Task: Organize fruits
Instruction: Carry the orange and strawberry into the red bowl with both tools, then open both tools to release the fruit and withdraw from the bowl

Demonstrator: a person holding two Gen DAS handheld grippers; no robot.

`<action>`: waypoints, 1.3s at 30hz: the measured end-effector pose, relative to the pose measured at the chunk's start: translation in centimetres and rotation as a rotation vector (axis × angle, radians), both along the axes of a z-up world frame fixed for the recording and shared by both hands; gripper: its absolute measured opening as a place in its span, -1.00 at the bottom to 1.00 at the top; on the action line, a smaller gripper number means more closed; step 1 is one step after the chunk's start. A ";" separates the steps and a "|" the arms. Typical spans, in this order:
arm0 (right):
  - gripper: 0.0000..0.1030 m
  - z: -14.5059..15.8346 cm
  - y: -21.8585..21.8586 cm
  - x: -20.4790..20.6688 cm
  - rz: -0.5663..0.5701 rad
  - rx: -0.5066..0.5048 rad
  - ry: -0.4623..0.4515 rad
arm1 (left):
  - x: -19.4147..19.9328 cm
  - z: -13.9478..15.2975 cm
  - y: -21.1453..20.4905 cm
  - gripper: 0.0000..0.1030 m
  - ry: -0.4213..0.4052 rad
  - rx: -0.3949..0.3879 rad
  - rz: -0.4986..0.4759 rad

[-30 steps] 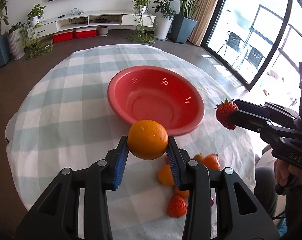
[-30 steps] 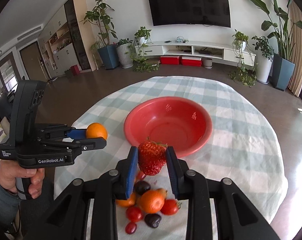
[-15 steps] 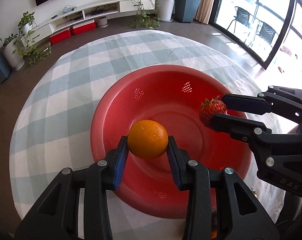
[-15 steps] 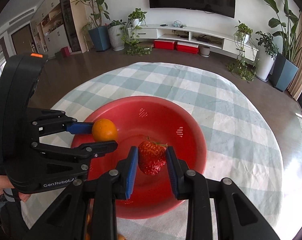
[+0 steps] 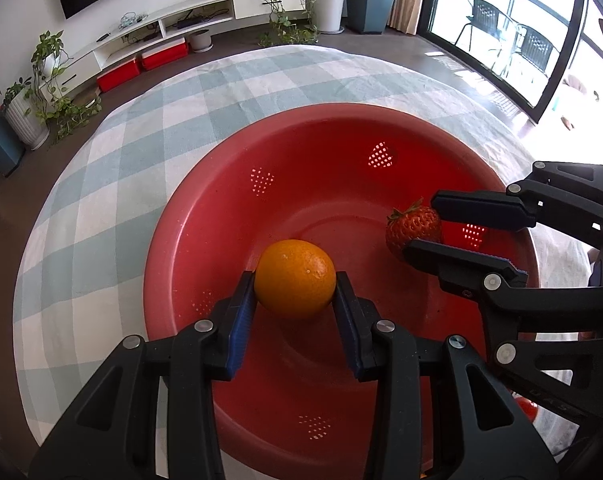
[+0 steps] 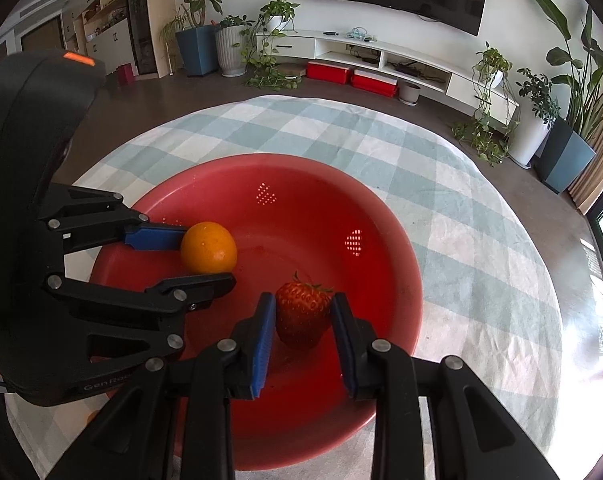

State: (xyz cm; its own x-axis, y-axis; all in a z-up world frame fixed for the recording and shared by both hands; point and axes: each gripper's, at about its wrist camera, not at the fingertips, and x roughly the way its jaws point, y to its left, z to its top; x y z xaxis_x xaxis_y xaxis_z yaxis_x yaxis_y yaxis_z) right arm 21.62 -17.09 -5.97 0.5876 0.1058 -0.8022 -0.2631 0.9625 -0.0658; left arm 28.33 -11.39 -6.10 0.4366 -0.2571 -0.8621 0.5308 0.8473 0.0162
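Observation:
A large red bowl with perforated patches sits on a round table with a blue-and-white check cloth; it also shows in the right wrist view. My left gripper is shut on an orange and holds it low inside the bowl, left of centre. My right gripper is shut on a strawberry inside the bowl, to the right of the orange. The right gripper and strawberry show in the left wrist view, and the left gripper with the orange in the right wrist view.
The check cloth surrounds the bowl. A bit of red fruit shows on the cloth behind the right gripper. Beyond the table are a TV cabinet, potted plants and a glass door.
Both grippers moved forward and down from the near side of the table into the bowl, still holding the orange and the strawberry.

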 end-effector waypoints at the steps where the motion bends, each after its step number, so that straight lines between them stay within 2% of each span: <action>1: -0.39 -0.1 0.0 0.0 -0.001 -0.003 0.000 | 0.0 0.0 -0.1 -0.30 -0.004 0.007 -0.001; 15: -0.37 -0.3 -0.3 -0.2 0.006 -0.005 -0.011 | -0.6 0.0 -0.9 -0.29 -0.017 0.060 -0.006; 17: -0.35 -0.2 -0.4 -0.2 0.006 -0.002 -0.014 | -0.5 0.0 -0.9 -0.29 -0.010 0.060 -0.002; 19: -0.25 -0.1 -0.5 -0.2 0.002 0.004 -0.019 | -0.5 0.0 -0.8 -0.29 -0.006 0.060 0.000; 26: -0.10 0.6 -1.4 -0.4 0.008 0.037 -0.017 | -0.5 0.0 -1.2 -0.11 -0.005 0.066 -0.014; 28: -0.03 1.3 -1.7 -0.9 0.012 0.043 -0.018 | -0.6 0.2 -1.2 -0.01 -0.003 0.068 -0.012; 30: -0.02 2.6 -2.0 -1.7 0.009 0.037 -0.037 | -0.9 0.8 -0.9 -0.01 -0.003 0.064 -0.007; 32: 0.09 4.4 -2.8 -3.2 0.002 0.063 -0.070 | -1.4 2.0 -0.5 -0.01 -0.012 0.042 0.001; 34: 0.35 6.3 -3.7 -5.1 -0.023 0.107 -0.121 | -2.5 3.7 0.1 -0.01 -0.042 0.021 0.001; 35: 0.41 7.1 -4.2 -6.2 -0.036 0.139 -0.147 | -3.3 4.7 0.4 -0.01 -0.064 0.008 0.003; 36: 0.51 7.8 -4.7 -7.4 -0.047 0.175 -0.169 | -4.2 5.6 0.9 0.07 -0.086 -0.004 0.005; 37: 0.60 8.2 -5.0 -8.6 -0.057 0.208 -0.186 | -5.2 6.5 1.4 0.24 -0.107 -0.019 0.008; 39: 0.66 8.7 -5.2 -10.8 -0.075 0.260 -0.206 | -7.6 8.0 2.5 0.39 -0.145 -0.061 0.002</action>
State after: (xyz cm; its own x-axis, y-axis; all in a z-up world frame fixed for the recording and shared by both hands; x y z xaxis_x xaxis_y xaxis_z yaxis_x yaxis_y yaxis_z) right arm 10.86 -22.34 2.69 0.7482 0.2414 -0.6180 -0.1977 0.9703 0.1395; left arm 20.68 -8.91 1.93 0.5555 -0.3065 -0.7729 0.5254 0.8499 0.0406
